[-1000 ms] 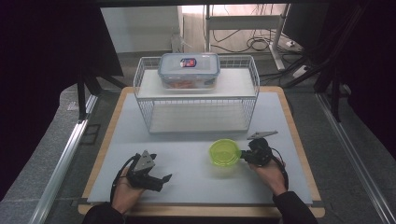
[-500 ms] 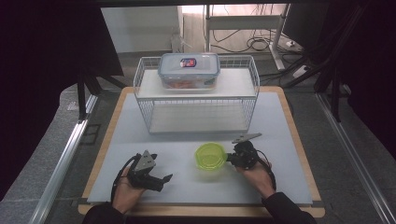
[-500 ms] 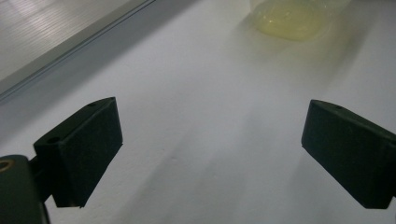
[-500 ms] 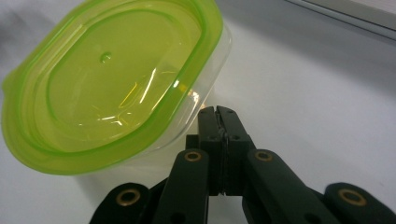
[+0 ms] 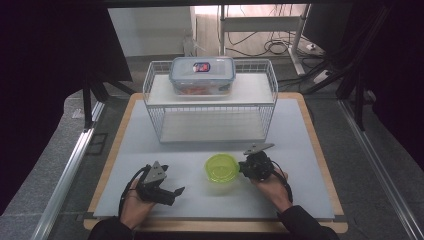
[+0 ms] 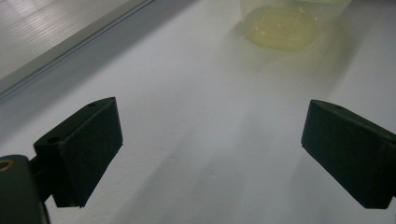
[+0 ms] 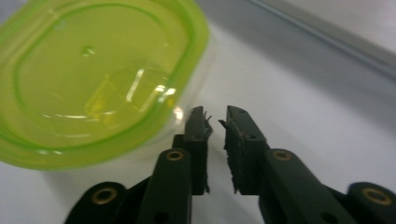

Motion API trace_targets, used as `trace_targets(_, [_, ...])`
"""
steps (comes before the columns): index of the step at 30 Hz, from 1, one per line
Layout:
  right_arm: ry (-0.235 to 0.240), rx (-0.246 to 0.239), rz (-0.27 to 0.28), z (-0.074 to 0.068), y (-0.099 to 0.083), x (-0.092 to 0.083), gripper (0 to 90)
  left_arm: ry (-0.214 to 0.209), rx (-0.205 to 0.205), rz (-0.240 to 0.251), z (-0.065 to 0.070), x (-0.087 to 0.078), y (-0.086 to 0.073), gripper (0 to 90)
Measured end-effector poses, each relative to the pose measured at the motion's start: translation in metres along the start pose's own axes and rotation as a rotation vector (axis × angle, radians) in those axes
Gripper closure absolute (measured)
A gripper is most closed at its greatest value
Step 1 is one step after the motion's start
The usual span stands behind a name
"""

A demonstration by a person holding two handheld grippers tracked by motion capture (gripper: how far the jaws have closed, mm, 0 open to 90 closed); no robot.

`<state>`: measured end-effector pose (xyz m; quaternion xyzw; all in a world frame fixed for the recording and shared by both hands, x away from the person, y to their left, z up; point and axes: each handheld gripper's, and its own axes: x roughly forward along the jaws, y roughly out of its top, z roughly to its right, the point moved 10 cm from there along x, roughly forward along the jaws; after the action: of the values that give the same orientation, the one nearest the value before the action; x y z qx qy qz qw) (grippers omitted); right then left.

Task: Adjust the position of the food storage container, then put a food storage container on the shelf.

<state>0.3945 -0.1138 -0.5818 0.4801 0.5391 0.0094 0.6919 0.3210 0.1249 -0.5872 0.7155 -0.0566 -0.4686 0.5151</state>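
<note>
A round clear container with a lime-green lid stands on the grey mat near the front middle. My right gripper sits just right of it with its jaws almost together and nothing between them. In the right gripper view the fingertips rest against the green-lidded container at its side wall. My left gripper lies low at the front left, open, over bare mat. In the left gripper view its jaws stand wide apart, and the container sits farther ahead.
A white wire shelf rack stands at the back of the mat. On its top shelf lies a clear box with a blue-grey lid. A wooden border frames the mat. Dark stands and cables surround the table.
My right gripper has moved left, and the green-lidded container has slid left with it toward the middle. The left gripper has stayed put.
</note>
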Motion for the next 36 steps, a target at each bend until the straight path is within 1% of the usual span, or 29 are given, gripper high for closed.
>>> trace_targets(1, [-0.023,-0.012,0.002,0.003,0.000,-0.002,73.3,0.000,0.000,0.000,0.000,0.000,0.000,5.3])
trace_targets(3, [-0.044,-0.033,0.004,0.007,0.001,-0.006,68.3,0.000,0.003,-0.001,0.000,0.000,0.000,5.3])
trace_targets(5, [-0.062,-0.043,0.001,0.011,0.000,-0.009,62.1,0.000,0.003,0.000,0.000,0.000,0.000,5.3])
trace_targets(8, [-0.078,-0.047,0.005,0.015,-0.001,-0.012,52.1,0.003,0.006,-0.002,0.000,-0.001,-0.001,5.3])
trace_targets(9, [-0.092,-0.047,0.007,0.017,-0.001,-0.014,48.7,0.003,0.006,-0.002,0.000,-0.001,-0.001,5.3])
trace_targets(11, [-0.106,-0.049,0.015,0.019,-0.001,-0.017,39.8,0.004,0.005,-0.001,0.000,-0.001,-0.001,5.3])
trace_targets(12, [-0.118,-0.041,0.020,0.021,-0.002,-0.019,35.6,0.005,0.003,0.000,-0.001,-0.002,-0.001,5.3])
trace_targets(13, [-0.131,-0.040,0.030,0.023,-0.002,-0.021,32.3,0.007,0.003,0.002,-0.001,-0.002,-0.001,5.3])
trace_targets(16, [-0.152,-0.039,0.040,0.028,-0.005,-0.025,23.5,0.009,0.000,0.003,-0.002,-0.002,-0.001,5.3])
trace_targets(17, [-0.152,-0.031,0.042,0.029,-0.006,-0.027,21.6,0.009,0.000,0.003,-0.002,-0.002,-0.001,5.3])
trace_targets(20, [-0.126,0.001,0.054,0.029,-0.008,-0.029,16.5,0.010,0.003,0.000,-0.001,-0.002,-0.001,5.3])
trace_targets(22, [-0.122,0.009,0.054,0.029,-0.010,-0.029,14.2,0.010,0.004,-0.001,-0.001,-0.002,-0.001,5.2])
trace_targets(25, [-0.116,0.017,0.060,0.028,-0.012,-0.030,10.4,0.011,0.003,0.001,-0.001,-0.002,-0.001,5.2])
trace_targets(27, [-0.128,0.018,0.053,0.027,-0.014,-0.029,7.2,0.011,0.004,0.001,-0.001,-0.003,-0.001,5.2])
trace_targets(30, [-0.129,0.017,0.067,0.026,-0.013,-0.030,4.2,0.011,0.006,-0.001,-0.001,-0.002,-0.002,5.2])
trace_targets(34, [-0.135,0.023,0.089,0.027,-0.010,-0.033,2.3,0.010,0.003,0.000,-0.001,-0.003,-0.002,5.2])
trace_targets(36, [-0.128,0.024,0.101,0.027,-0.008,-0.035,2.3,0.009,0.003,0.001,-0.001,-0.003,-0.002,5.2])
